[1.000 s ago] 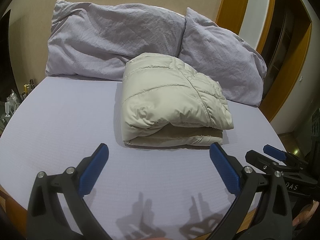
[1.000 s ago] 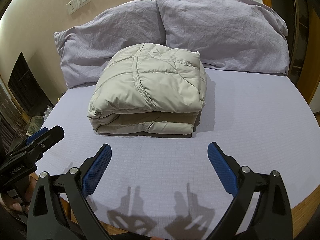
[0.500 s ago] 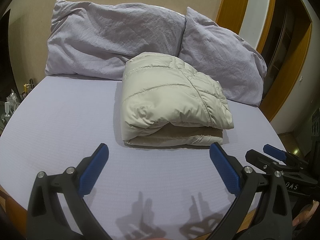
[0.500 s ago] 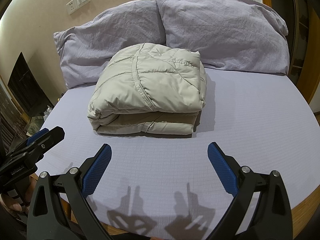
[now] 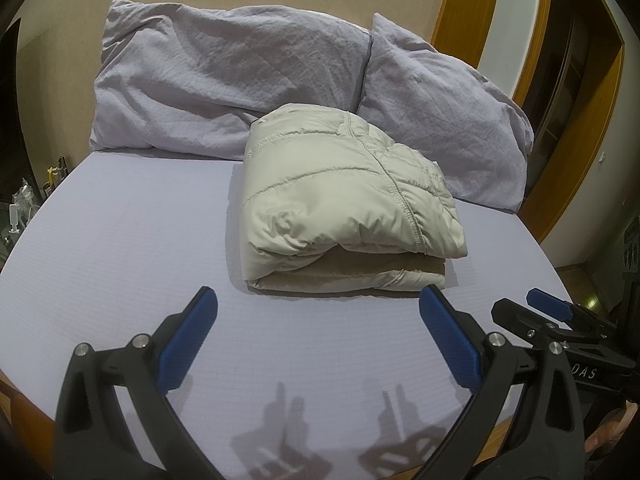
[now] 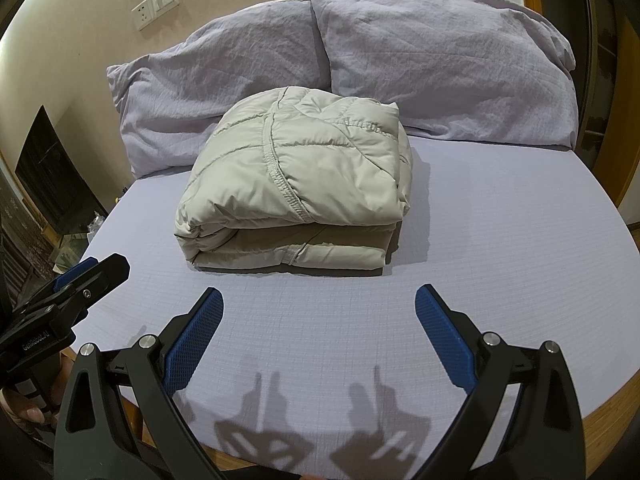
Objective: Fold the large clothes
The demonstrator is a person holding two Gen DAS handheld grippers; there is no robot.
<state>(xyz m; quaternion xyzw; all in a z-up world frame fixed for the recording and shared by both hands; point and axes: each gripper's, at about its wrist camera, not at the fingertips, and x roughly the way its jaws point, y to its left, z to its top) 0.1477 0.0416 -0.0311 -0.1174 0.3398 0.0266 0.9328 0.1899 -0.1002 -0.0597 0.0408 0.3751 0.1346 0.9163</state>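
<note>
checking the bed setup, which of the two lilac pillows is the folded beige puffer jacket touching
The left lilac pillow: the folded beige puffer jacket has its far edge against it. The right lilac pillow sits just beside it, contact unclear.

A home bedroom.
Beyond the jaws lies a bed (image 5: 120,240) in a lilac sheet, 2 pillows (image 6: 440,60) against a beige wall, wooden door frame (image 5: 464,12) beside.

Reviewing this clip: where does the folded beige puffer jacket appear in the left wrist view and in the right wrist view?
Left wrist: the folded jacket lies centre, slightly right, on the bed sheet.
Right wrist: the folded jacket lies centre, slightly left.
Shared landmark: the two lilac pillows directly behind it.
</note>
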